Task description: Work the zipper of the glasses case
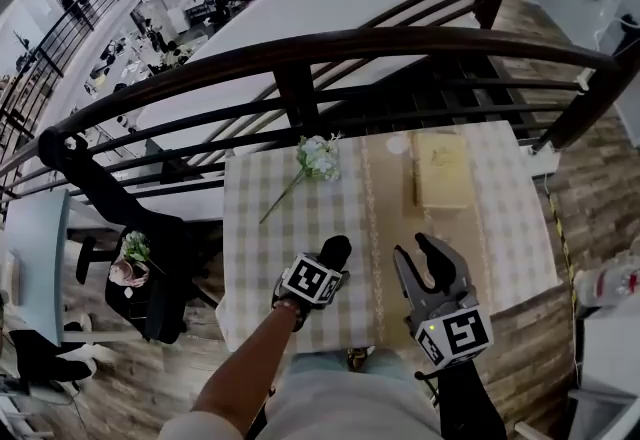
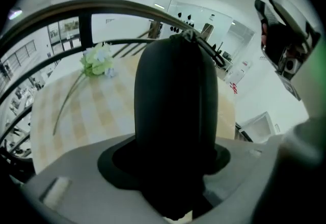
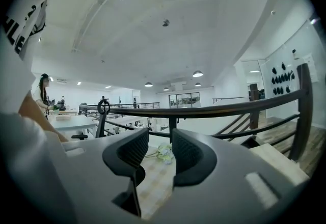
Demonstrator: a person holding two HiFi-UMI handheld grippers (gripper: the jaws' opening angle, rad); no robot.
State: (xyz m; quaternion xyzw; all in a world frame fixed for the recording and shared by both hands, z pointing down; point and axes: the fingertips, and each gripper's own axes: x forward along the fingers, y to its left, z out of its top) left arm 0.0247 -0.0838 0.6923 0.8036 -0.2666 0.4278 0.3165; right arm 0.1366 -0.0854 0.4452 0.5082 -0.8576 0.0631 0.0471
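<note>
A black glasses case stands out of my left gripper, which is shut on it above the near edge of the table. In the left gripper view the case fills the middle, upright, and hides the jaws of the left gripper. A small zipper pull shows at the case's top end. My right gripper hangs just right of the case, apart from it. Its jaws stand open with nothing between them in the right gripper view.
The table has a checked cloth with a tan runner. A white flower sprig lies at its far left and a tan book at its far right. A dark railing runs behind the table. A black chair stands to the left.
</note>
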